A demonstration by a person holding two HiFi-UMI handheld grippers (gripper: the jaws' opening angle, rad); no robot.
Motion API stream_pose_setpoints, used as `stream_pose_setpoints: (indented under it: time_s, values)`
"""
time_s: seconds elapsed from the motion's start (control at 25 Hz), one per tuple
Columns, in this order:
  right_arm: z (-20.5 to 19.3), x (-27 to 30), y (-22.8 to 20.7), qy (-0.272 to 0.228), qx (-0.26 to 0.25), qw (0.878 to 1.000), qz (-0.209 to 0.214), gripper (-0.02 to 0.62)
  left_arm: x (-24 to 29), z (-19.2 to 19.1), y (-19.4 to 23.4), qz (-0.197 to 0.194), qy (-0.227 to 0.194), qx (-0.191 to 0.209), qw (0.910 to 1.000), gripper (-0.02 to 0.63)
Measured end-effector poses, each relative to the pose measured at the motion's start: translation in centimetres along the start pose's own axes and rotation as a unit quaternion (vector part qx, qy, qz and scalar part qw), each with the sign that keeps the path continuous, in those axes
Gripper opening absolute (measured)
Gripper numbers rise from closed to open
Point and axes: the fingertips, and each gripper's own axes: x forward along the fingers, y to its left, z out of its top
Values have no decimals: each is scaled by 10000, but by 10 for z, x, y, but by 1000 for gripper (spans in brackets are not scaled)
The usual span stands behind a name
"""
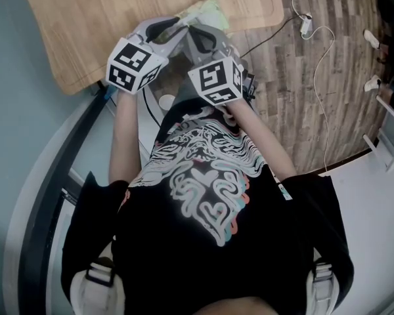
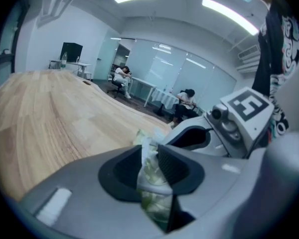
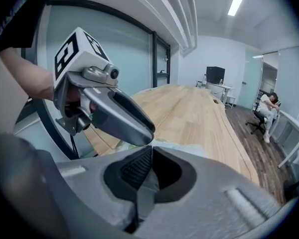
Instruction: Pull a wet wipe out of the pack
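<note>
Presently, pack (image 1: 207,12) is clamped by right tongs (image 3: 150,148) and loosely straddled by parted left tongs (image 2: 149,147); if pulled thus, it may be dragged off worktop (image 1: 118,18).

Pack (image 1: 209,10) mostly buried under my left gripper (image 1: 174,26) and right gripper (image 1: 196,33) in the head view, one pale green corner showing, material (image 2: 152,178) between my left pads too blurred to tell wipe from wrapper, its lower end lost behind the jaw, table (image 1: 85,18) cut by the top edge
</note>
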Motion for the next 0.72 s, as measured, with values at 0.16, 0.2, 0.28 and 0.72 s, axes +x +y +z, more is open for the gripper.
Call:
stream_pose_setpoints:
  time_s: [0.16,0.2,0.28,0.72]
  values:
    - [2,-9,1,-219,-349,9990,-175,6,-1,2,-6,-463,49,-296,9985,69]
    - [2,-10,2,-278,-454,9983,-221,6,-1,1,-7,-585,91,-344,9977,69]
    - [2,-12,4,-395,-686,9964,-307,6,-2,0,-8,-825,180,-457,9954,69]
    - [0,-19,9,-637,-1187,9902,-358,6,-1,-2,-23,-1436,499,-658,9862,-6]
